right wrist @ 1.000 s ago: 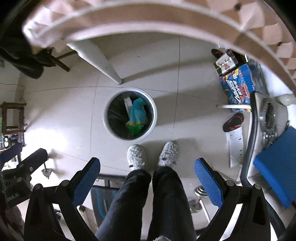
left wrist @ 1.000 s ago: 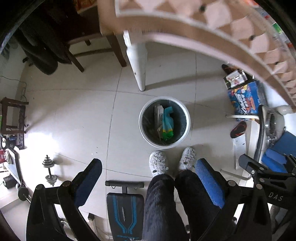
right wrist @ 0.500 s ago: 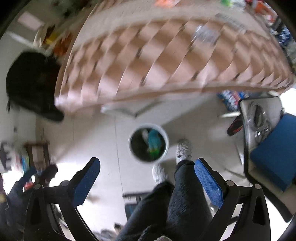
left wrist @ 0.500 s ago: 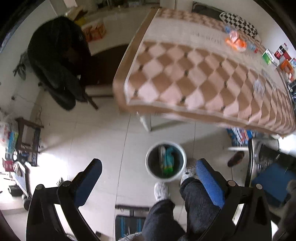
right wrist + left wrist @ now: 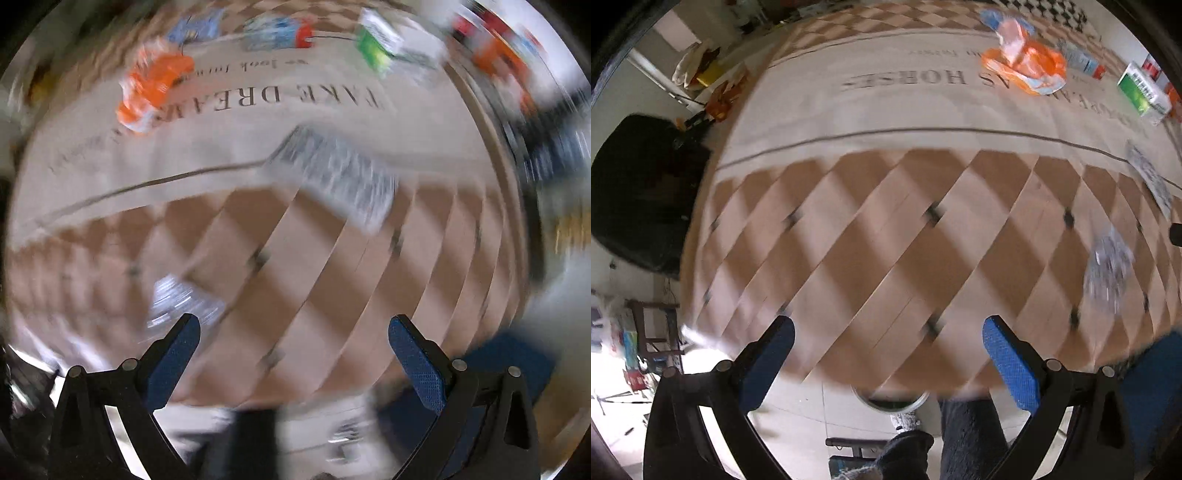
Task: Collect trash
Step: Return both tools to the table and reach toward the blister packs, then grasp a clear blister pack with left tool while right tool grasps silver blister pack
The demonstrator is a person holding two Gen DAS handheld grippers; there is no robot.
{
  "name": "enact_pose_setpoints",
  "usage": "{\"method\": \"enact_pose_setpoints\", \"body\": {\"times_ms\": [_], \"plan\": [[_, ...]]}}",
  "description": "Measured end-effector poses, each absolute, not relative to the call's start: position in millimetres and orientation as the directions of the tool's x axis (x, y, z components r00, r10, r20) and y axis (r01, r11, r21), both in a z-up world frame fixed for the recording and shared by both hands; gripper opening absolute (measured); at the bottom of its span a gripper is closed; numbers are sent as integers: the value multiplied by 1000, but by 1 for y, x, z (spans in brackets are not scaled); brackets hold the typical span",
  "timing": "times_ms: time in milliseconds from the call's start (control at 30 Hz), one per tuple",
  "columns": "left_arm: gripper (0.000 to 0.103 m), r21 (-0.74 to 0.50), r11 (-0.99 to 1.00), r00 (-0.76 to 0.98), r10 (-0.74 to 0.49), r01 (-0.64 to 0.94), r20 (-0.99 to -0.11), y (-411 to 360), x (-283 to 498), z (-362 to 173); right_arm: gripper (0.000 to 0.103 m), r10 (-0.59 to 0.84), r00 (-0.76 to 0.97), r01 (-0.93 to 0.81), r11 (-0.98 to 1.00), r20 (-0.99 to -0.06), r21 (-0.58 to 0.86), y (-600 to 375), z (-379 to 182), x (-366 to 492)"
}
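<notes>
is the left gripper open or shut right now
Open. The left gripper has its blue-padded fingers spread wide apart, nothing between them, with the checkered tablecloth visible in the gap.

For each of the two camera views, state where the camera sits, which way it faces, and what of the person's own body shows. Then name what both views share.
Left wrist: sits on the left gripper, facing forward and down across the checked tablecloth; jaws open, the person's dark-trousered legs and the bin rim below the table edge.
Right wrist: sits on the right gripper, facing the same table, blurred; jaws open, body parts too blurred to tell.
Shared: the tablecloth, the orange wrapper, the green box.
</notes>
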State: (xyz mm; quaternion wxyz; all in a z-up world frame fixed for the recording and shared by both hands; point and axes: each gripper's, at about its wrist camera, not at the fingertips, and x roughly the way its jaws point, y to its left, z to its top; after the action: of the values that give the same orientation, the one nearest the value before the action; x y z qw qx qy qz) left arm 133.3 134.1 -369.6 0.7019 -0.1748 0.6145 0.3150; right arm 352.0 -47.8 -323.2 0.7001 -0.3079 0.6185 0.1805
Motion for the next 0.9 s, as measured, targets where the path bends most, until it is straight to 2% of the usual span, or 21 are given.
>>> {"method": "enact_pose_setpoints", "body": {"times_ms": [100,267,400,467,533,600,767,900], "plan": [[103,149,746,24,215,-649,-976,139,167,-382,103,-211,193,-751,597,-958,-283,-30,-344,393],[103,156,759,1,203,-632,-979,143,200,-390,103,-254,125,-874,429,-959,-227,-4,-375,441],[103,158,765,-13,192,-625,-981,144,205,-394,103,-245,62,-911,381,-968,-155,7,-383,459],[103,160,769,-14,192,-619,-981,145,209,-393,99,-221,-2,-898,430,-975,-96,6,-384,470],[103,165,770,-20,194,-616,-981,143,218,-393,91,-194,-46,-869,491,-980,-57,1,-381,478],[103,164,773,-18,194,-612,-981,141,219,-389,74,-174,-50,-827,559,-984,-57,-7,-373,479],[103,150,810,16,192,-567,-981,126,229,-370,71,-166,-129,-621,782,-978,-51,-57,-371,473],[103,86,866,49,126,-493,-991,93,234,-359,71,-100,-186,-417,909,-977,-13,-110,-368,455]]}}
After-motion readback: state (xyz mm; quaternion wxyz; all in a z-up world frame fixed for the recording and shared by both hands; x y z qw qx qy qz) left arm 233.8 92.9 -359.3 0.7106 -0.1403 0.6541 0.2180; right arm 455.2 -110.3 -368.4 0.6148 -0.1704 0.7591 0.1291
